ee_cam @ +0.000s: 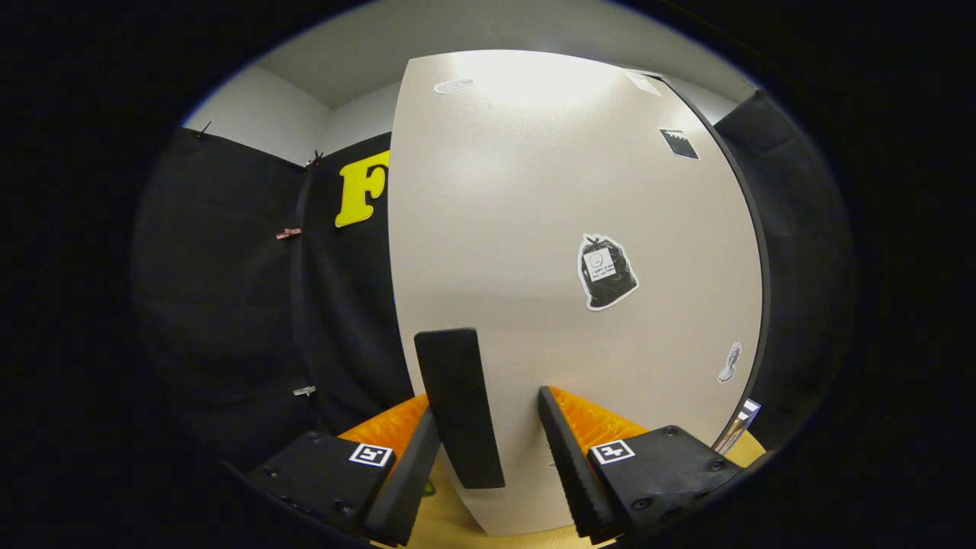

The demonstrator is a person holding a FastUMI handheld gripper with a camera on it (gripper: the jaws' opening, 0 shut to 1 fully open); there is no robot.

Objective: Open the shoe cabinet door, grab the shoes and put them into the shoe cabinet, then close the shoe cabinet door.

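My gripper is close up against the shoe cabinet's pale, smooth, flat door, fingers spread fairly wide and clamped on nothing. The door's black rectangular handle stands upright between them, near my left finger, though I can't tell if it touches. I judge the door a stiff, light panel with a slick face, so the handle is the only sensible place to pinch
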